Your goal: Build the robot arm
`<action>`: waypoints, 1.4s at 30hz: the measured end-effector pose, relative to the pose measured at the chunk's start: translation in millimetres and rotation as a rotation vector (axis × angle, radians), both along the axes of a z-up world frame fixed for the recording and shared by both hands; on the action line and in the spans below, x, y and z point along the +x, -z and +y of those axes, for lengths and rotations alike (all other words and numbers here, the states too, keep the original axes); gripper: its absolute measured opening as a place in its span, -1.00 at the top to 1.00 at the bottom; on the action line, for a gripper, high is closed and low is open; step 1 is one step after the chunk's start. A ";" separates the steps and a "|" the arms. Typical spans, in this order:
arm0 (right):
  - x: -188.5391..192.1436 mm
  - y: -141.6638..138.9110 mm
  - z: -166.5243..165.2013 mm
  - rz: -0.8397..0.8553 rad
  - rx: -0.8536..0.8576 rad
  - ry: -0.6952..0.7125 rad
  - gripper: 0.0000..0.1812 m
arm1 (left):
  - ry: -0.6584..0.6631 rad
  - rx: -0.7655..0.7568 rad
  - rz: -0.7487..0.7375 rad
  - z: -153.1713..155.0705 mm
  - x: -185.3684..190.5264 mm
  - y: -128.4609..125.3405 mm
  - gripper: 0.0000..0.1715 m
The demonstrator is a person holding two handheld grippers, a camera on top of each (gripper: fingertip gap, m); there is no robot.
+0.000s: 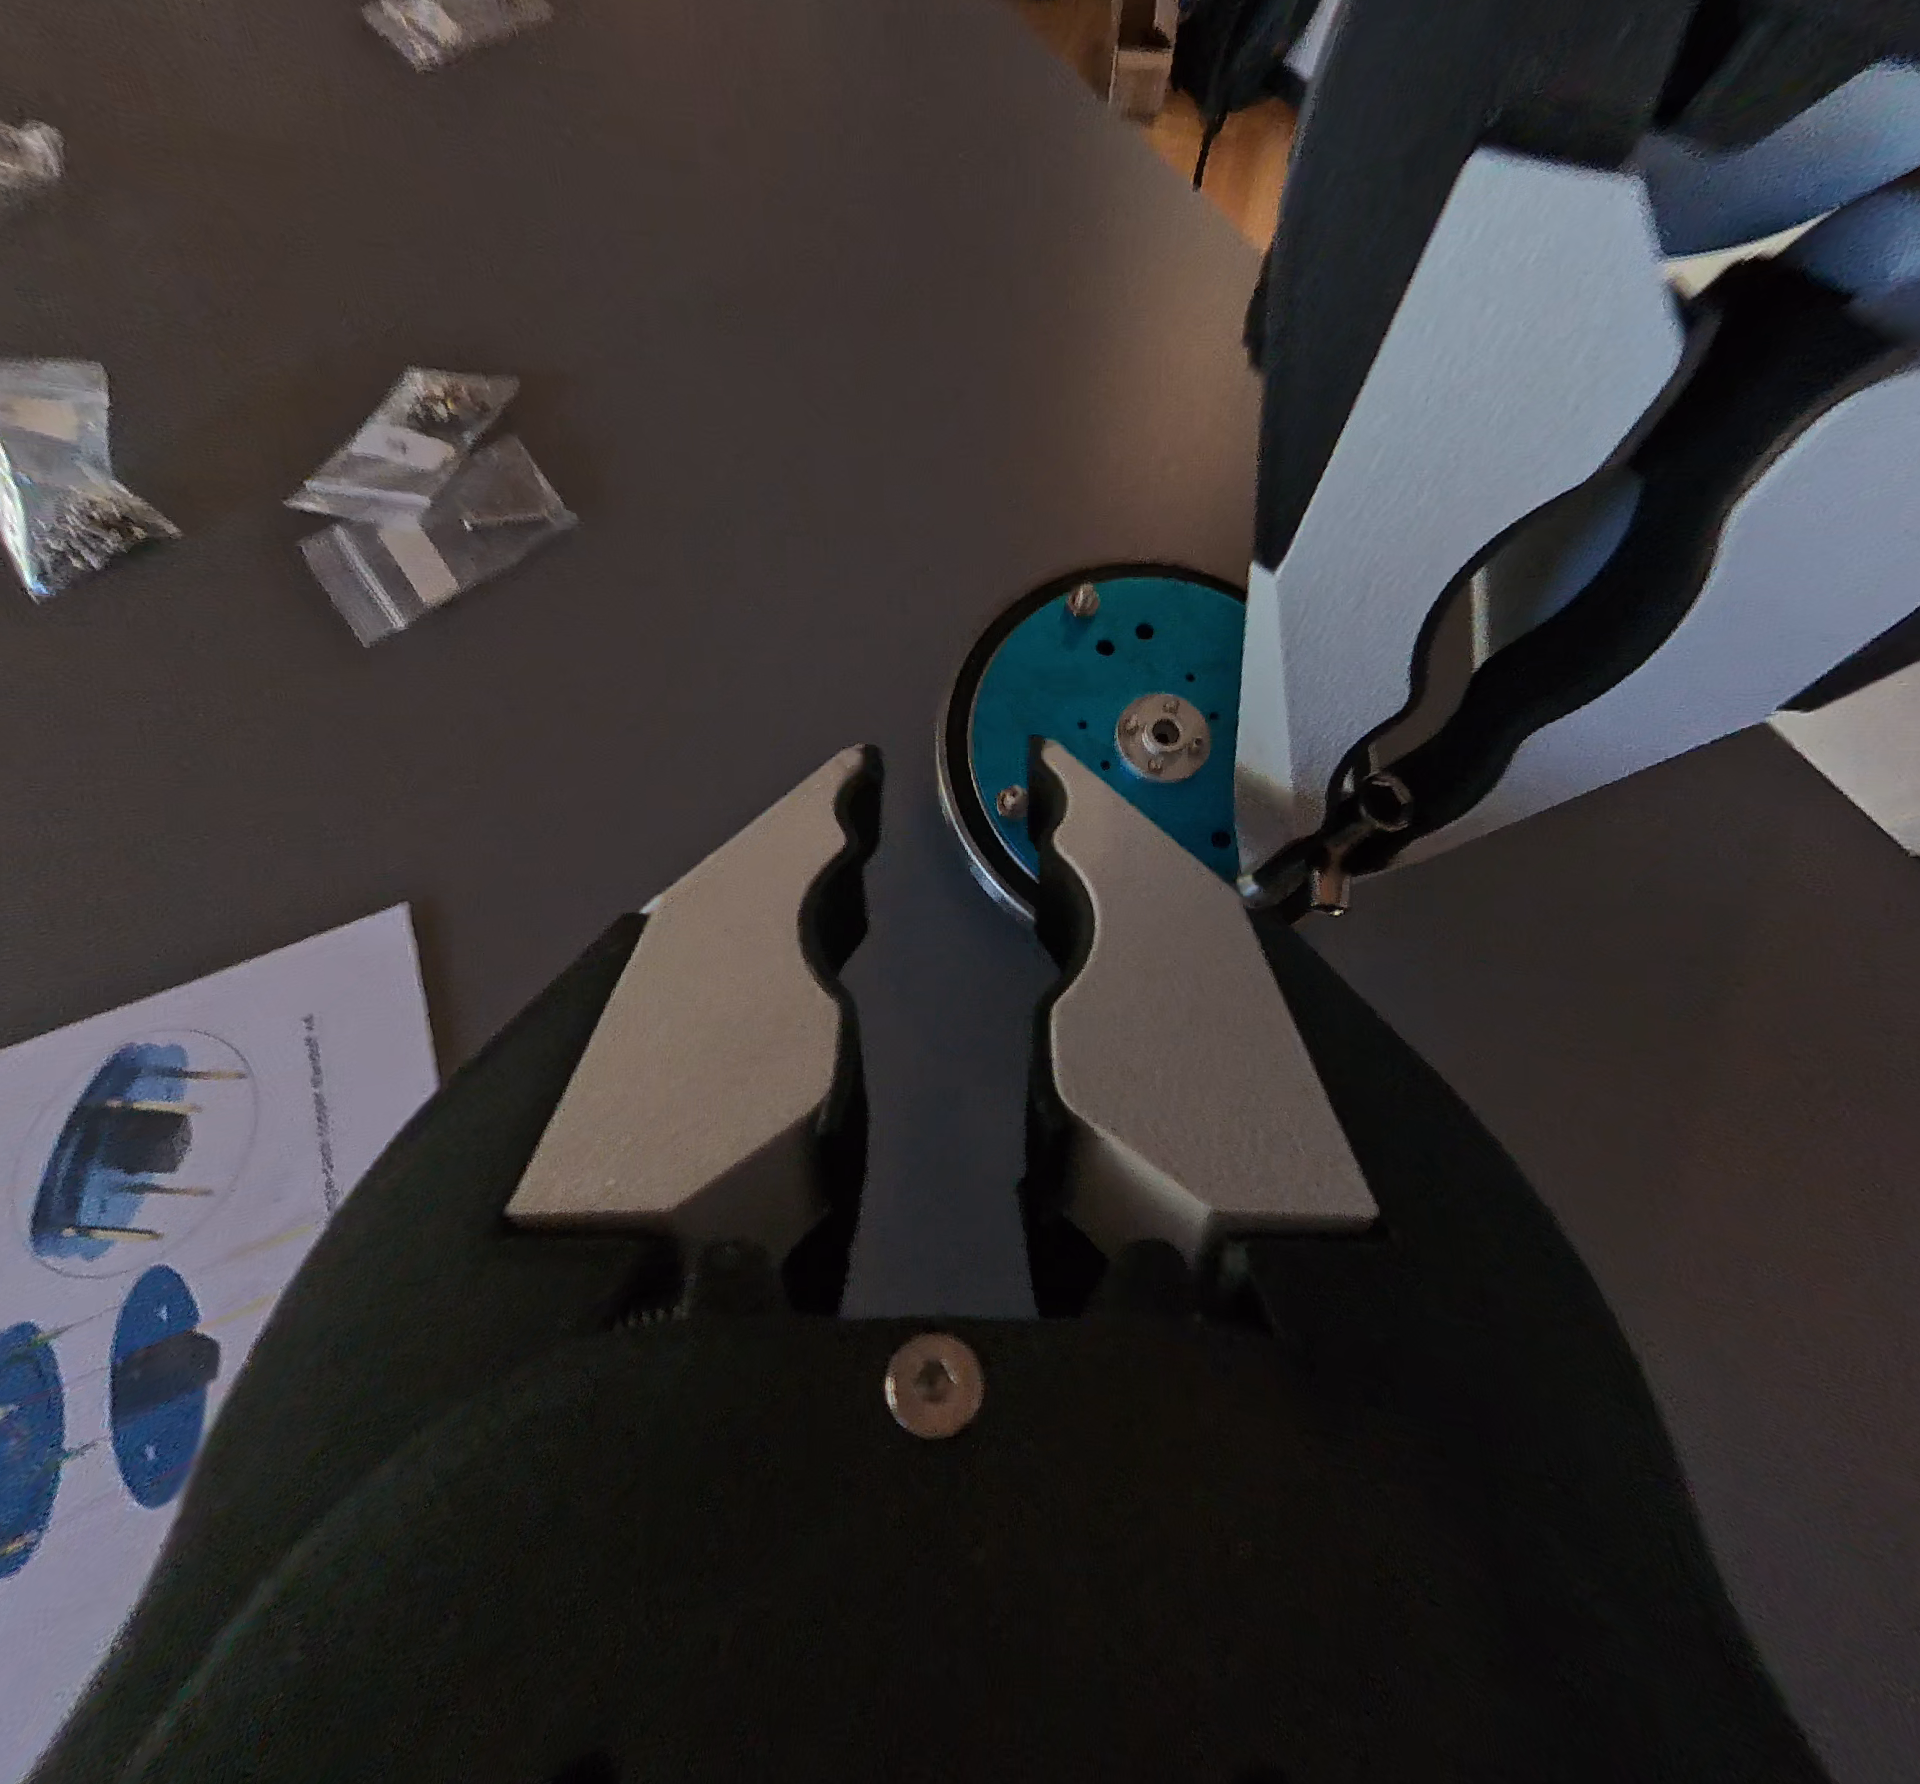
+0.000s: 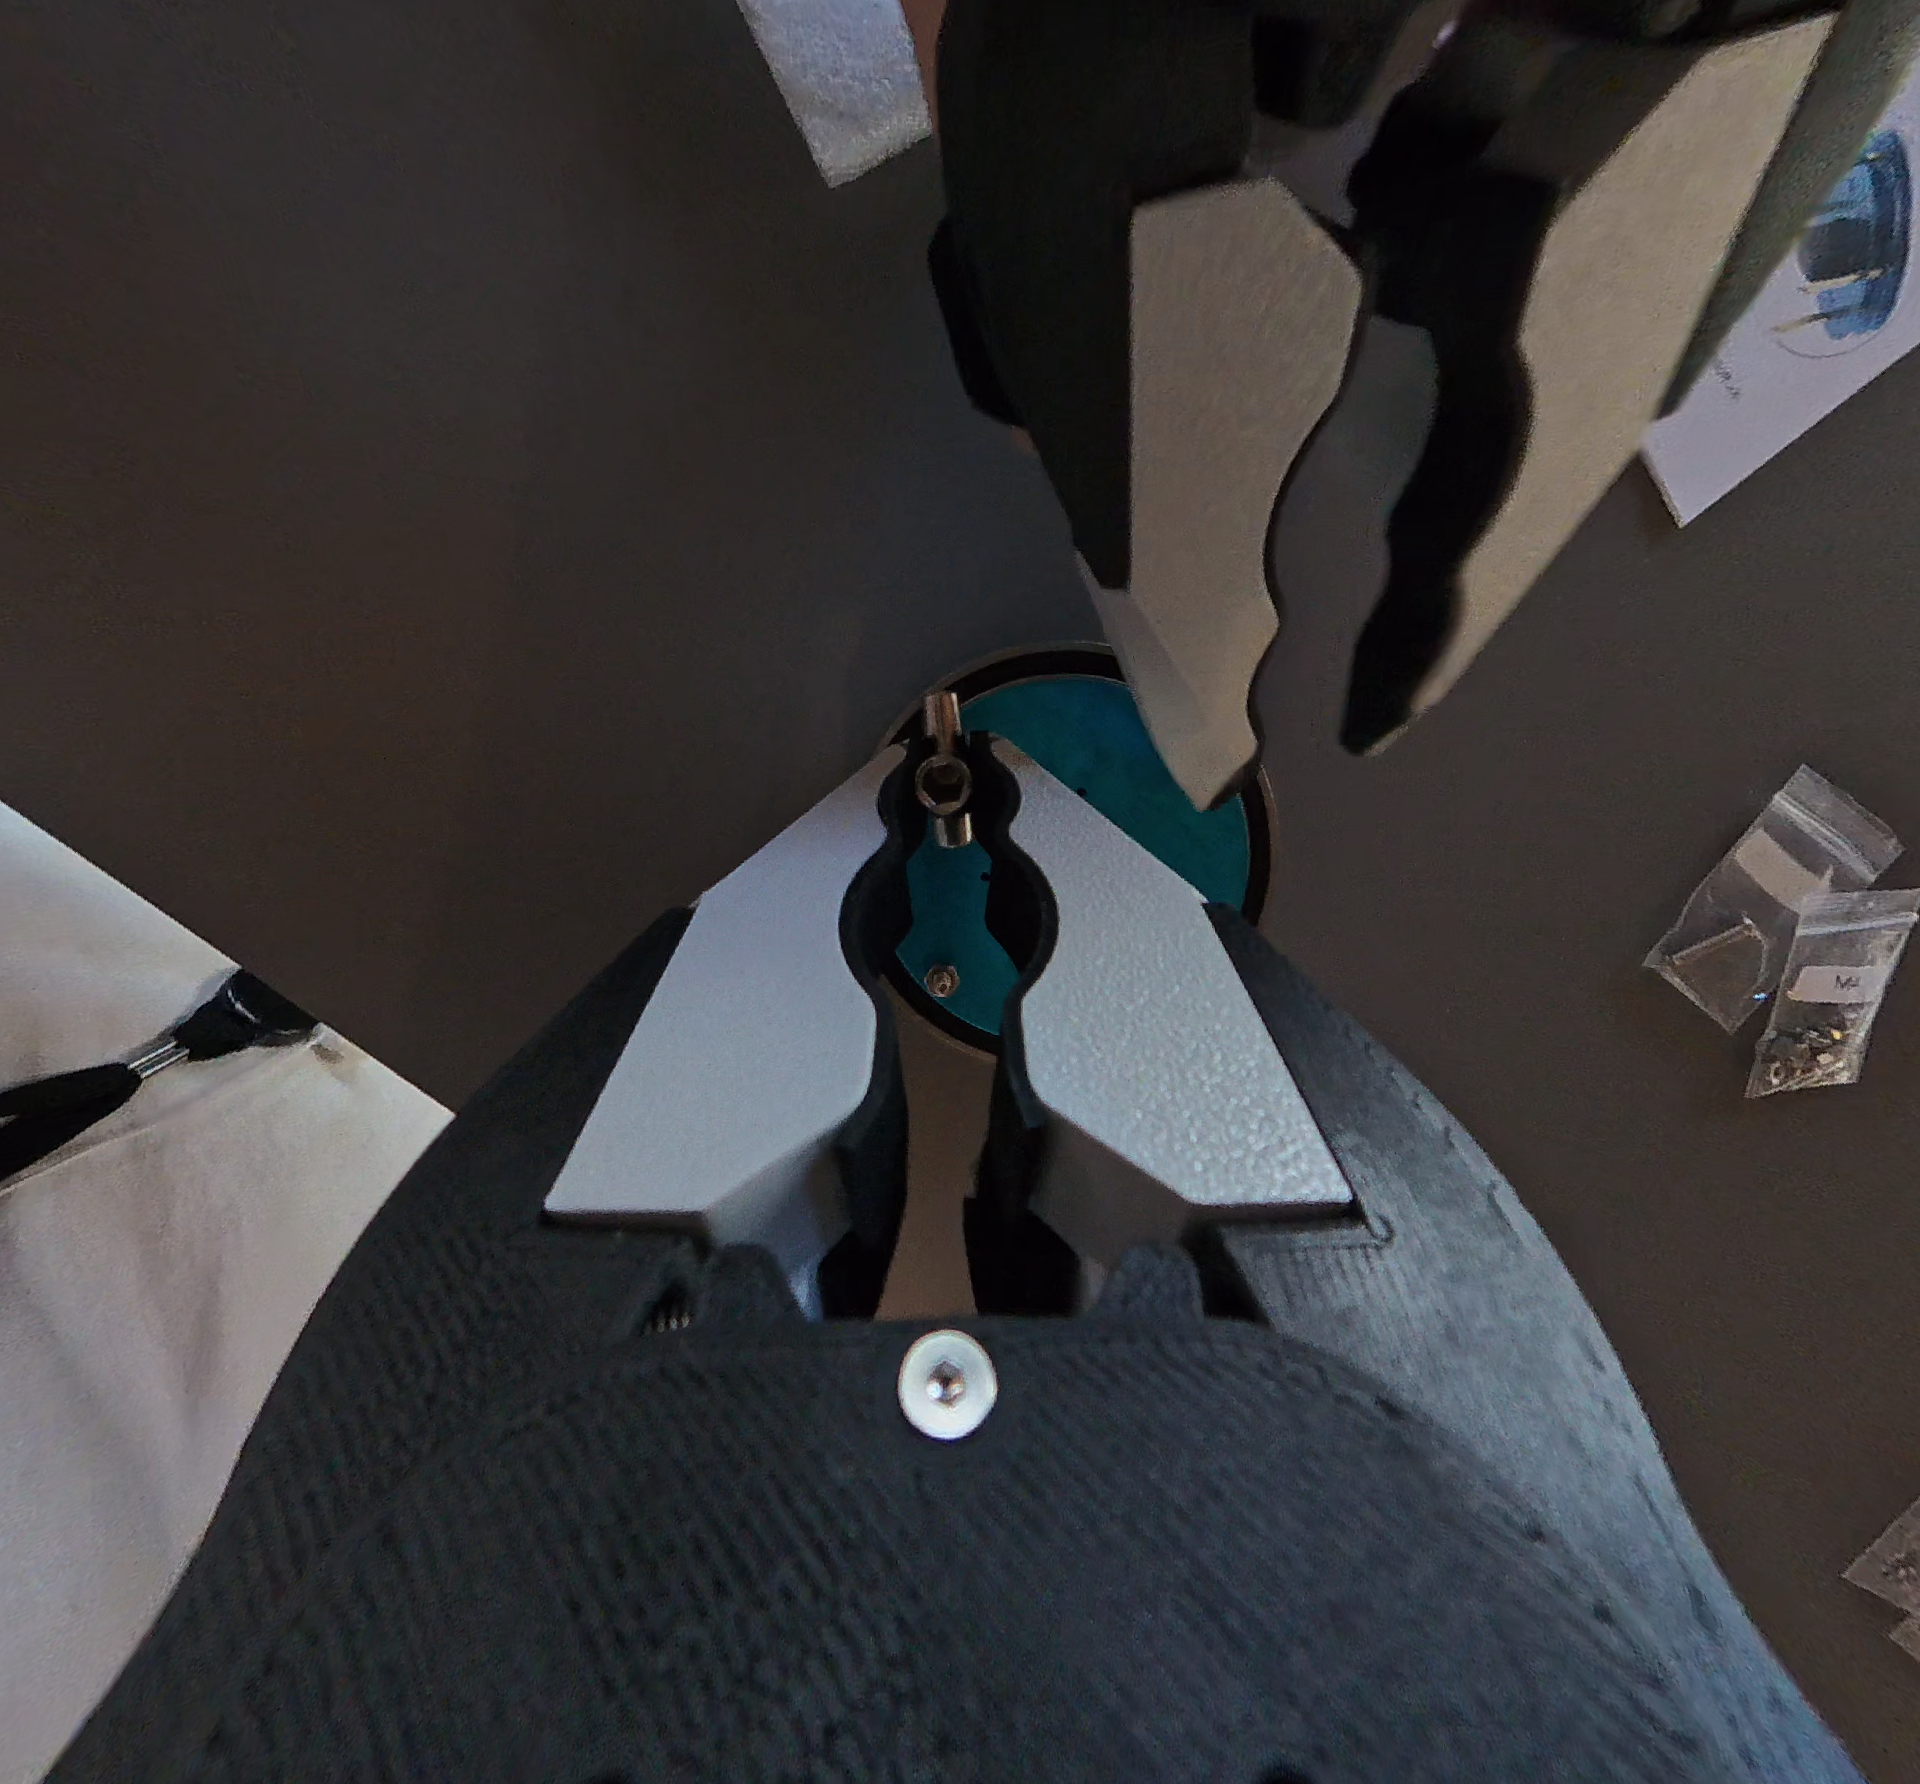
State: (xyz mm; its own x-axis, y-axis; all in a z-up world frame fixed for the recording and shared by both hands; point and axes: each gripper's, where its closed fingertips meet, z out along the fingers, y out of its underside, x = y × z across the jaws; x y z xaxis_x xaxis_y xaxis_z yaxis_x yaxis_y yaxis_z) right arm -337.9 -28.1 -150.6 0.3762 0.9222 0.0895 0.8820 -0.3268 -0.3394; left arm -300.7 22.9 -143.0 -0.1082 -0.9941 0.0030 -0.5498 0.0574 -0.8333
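Blue disc (image 1: 1127, 695) bears small screws, central hub.

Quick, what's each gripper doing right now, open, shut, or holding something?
Left gripper: open, empty, one finger tip over the round blue disc.
Right gripper: shut on a small silver metal socket tool, above the same disc.

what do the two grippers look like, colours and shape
Both match: the left gripper and right gripper have black, ridged printed bodies, pale grey wedge fingers with wavy black inner pads, and a silver hex screw centred on the base.
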 end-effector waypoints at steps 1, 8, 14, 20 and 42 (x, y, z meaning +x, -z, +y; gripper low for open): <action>0.1 0.1 -0.3 0.000 0.002 -0.003 0.91 | 0.010 -0.002 -0.018 -0.7 0.8 -3.7 0.61; -1.2 1.6 -0.9 -0.021 0.010 0.003 0.91 | 0.146 0.023 0.032 -11.8 -1.0 10.7 0.90; -0.3 1.5 -0.7 -0.022 -0.005 0.020 0.91 | 0.153 0.039 0.008 -11.6 -1.9 11.1 0.92; 4.0 -0.5 -0.1 -0.008 -0.049 0.045 0.91 | 0.119 0.070 0.016 -11.3 -0.1 12.3 0.95; 8.9 0.3 0.5 -0.045 -0.071 0.259 0.92 | -0.035 -0.027 0.026 -5.6 -6.6 12.8 0.95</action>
State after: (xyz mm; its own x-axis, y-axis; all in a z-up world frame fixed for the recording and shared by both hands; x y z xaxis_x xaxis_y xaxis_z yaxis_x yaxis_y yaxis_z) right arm -329.0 -27.5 -150.9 0.5978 0.8001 0.0497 0.7794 -0.5655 -0.2699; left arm -307.3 17.3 -155.8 -0.0733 -0.9968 0.0325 -0.5726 0.0154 -0.8197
